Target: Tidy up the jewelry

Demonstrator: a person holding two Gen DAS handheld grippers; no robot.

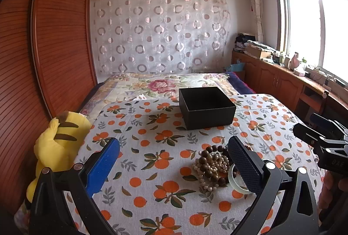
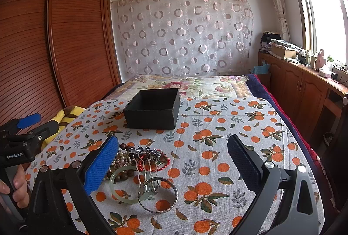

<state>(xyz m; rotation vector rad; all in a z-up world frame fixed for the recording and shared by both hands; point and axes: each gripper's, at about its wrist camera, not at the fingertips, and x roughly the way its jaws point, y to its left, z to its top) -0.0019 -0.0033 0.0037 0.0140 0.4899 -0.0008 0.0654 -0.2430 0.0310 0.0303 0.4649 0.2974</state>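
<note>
A pile of jewelry lies on the orange-print cloth (image 2: 217,126): pearl and brown bead strands (image 1: 212,166), a pale green bangle (image 2: 128,185), a silver bangle (image 2: 158,195), a hair comb (image 2: 145,161) and a red cord (image 2: 167,164). An open black box (image 1: 206,107) stands behind it, empty as far as I see; it also shows in the right wrist view (image 2: 153,111). My left gripper (image 1: 174,159) is open, the pile near its right finger. My right gripper (image 2: 174,161) is open, the pile by its left finger.
A yellow plush toy (image 1: 58,141) lies at the cloth's left edge beside the wooden wardrobe (image 1: 54,39). A floral bedspread (image 1: 163,85) lies behind the box. Wooden cabinets (image 2: 304,87) with clutter run under the window at the right.
</note>
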